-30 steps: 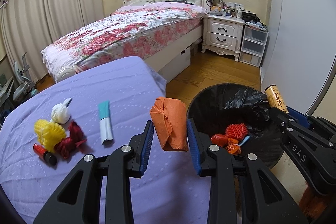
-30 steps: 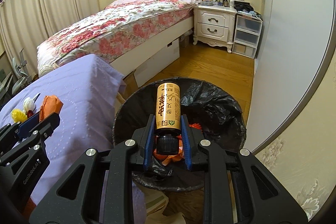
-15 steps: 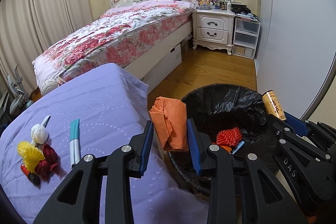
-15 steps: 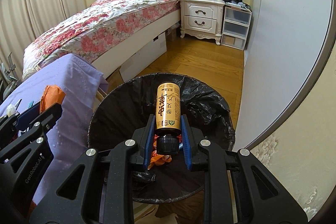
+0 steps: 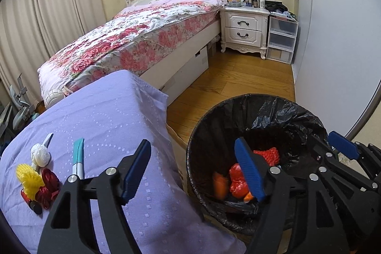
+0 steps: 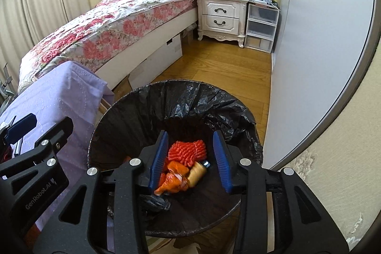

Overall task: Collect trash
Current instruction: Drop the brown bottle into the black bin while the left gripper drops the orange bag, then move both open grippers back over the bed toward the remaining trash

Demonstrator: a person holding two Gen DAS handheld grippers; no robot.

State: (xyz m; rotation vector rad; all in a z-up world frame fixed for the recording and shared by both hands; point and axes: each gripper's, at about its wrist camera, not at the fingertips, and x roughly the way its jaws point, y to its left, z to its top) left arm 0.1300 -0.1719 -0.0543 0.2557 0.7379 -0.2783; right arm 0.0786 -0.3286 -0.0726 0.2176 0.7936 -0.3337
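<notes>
A bin lined with a black bag (image 5: pixel 250 111) (image 6: pixel 190 92) stands beside the purple-covered table (image 5: pixel 107 116). My left gripper (image 5: pixel 193 168) is open and empty at the bin's left rim. My right gripper (image 6: pixel 190 158) is open and empty over the bin. In the bin lie an orange cloth (image 5: pixel 220 185) (image 6: pixel 173 175), a gold bottle (image 6: pixel 196 174), a red mesh ball (image 6: pixel 188 151) and other red trash (image 5: pixel 238 180). On the table lie a white ball (image 5: pixel 40 155), a yellow mesh piece (image 5: pixel 28 179), a red ribbon (image 5: pixel 48 185) and a teal-and-white tube (image 5: pixel 78 158).
A bed with a floral cover (image 5: pixel 133 39) stands behind the table. A white nightstand (image 5: pixel 245 27) and plastic drawers (image 5: pixel 282 39) stand at the back. A grey wardrobe door (image 6: pixel 321 51) runs along the right. Wooden floor (image 5: pixel 238 82) lies beyond the bin.
Both grippers have opened. The orange cloth has dropped from the left one and the gold bottle from the right one into the bin.
</notes>
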